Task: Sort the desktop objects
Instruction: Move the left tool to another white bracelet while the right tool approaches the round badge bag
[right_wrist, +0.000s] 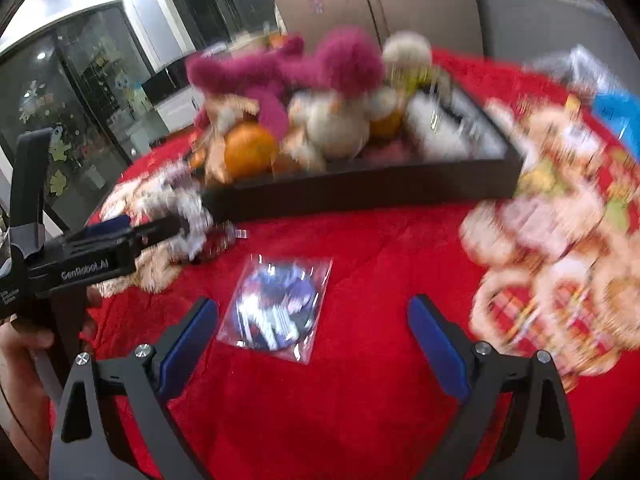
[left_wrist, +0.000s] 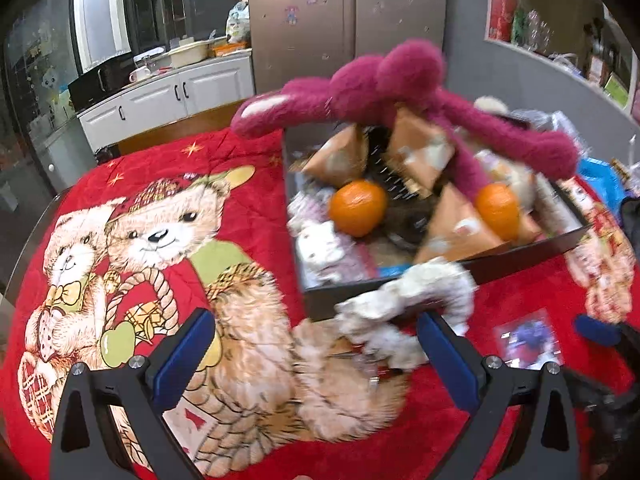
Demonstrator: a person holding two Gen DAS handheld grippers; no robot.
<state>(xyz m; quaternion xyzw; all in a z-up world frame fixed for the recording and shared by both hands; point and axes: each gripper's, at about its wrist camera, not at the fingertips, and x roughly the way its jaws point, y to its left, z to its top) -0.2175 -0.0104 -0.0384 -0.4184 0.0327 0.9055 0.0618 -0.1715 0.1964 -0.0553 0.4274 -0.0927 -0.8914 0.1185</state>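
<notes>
In the left wrist view, the left gripper [left_wrist: 316,344] fills the bottom of the frame with its blue-padded jaws spread wide apart and holding nothing. A white fluffy toy [left_wrist: 404,312] lies blurred just ahead of the right jaw, in the lower middle of the frame; whether it touches the black tray [left_wrist: 520,258] behind it cannot be told. The tray sits at centre right and is crowded: two oranges [left_wrist: 358,208], tan triangular packets [left_wrist: 420,152] and a magenta plush toy [left_wrist: 384,80] sprawled across its far side in the upper middle. At lower right a small clear bag with a blue badge [left_wrist: 530,338] lies flat on the red teddy-bear cloth [left_wrist: 160,240] covering the tabletop. A blue-tipped finger of the right gripper [left_wrist: 596,330] shows at the right edge.

In the right wrist view, the right gripper [right_wrist: 312,332] has its jaws wide apart as well, empty. The clear bag with the badge [right_wrist: 278,304] lies on the cloth [right_wrist: 360,380] between the jaws and slightly ahead of them, nearer the left one, touching neither. The left gripper [right_wrist: 168,228] reaches in from the left edge, its tip at the white toy [right_wrist: 188,216] beside the tray's near left corner. The tray [right_wrist: 360,192] stretches across the middle of the frame, heaped with the magenta plush [right_wrist: 288,68], an orange [right_wrist: 252,150] and pale round plush toys [right_wrist: 340,128], all blurred.
</notes>
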